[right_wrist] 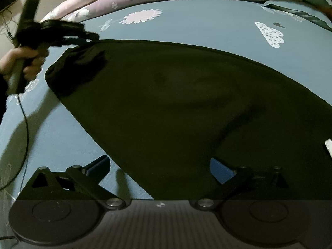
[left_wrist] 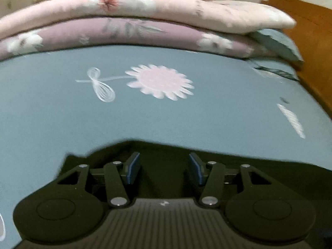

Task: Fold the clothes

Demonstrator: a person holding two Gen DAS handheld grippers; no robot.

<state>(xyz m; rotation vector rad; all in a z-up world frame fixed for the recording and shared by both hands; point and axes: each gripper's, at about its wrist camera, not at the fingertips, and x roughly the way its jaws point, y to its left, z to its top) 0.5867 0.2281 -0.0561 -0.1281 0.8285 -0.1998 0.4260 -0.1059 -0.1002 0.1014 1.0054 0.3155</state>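
Folding is underway, early to middle by my read. One dark garment [right_wrist: 166, 108] lies on the bed [right_wrist: 207, 20], spread mostly flat, with a rumpled, bunched corner at its far left. Its top edge runs straight and clean, which looks like a fold line, though I cannot tell how many layers lie there. No neat final rectangle yet, so at least one more fold and a smoothing pass seem left.

Left gripper [right_wrist: 83, 39], seen from the right wrist view, sits at that bunched corner with a hand [right_wrist: 22, 62] on its handle. In its own view its fingers [left_wrist: 132, 168] stand about half apart over dark cloth; whether cloth is pinched between them I cannot tell, since the fabric is black against black parts.

Right gripper [right_wrist: 164, 170] is released: fingers [right_wrist: 97, 166] spread wide, one over bare sheet, the other over the garment's near edge, nothing clamped between them. It seems to have let go of the near hem, or is about to take it.

Counts:
- garments to fold: one
- grippers: two
- hands visible: one
- quilts [left_wrist: 145, 14] stacked at the far side of the bed: two, pale pink on top of mauve
- wooden headboard [left_wrist: 311, 41]: one
- cable [right_wrist: 26, 124] trailing from the left gripper: one
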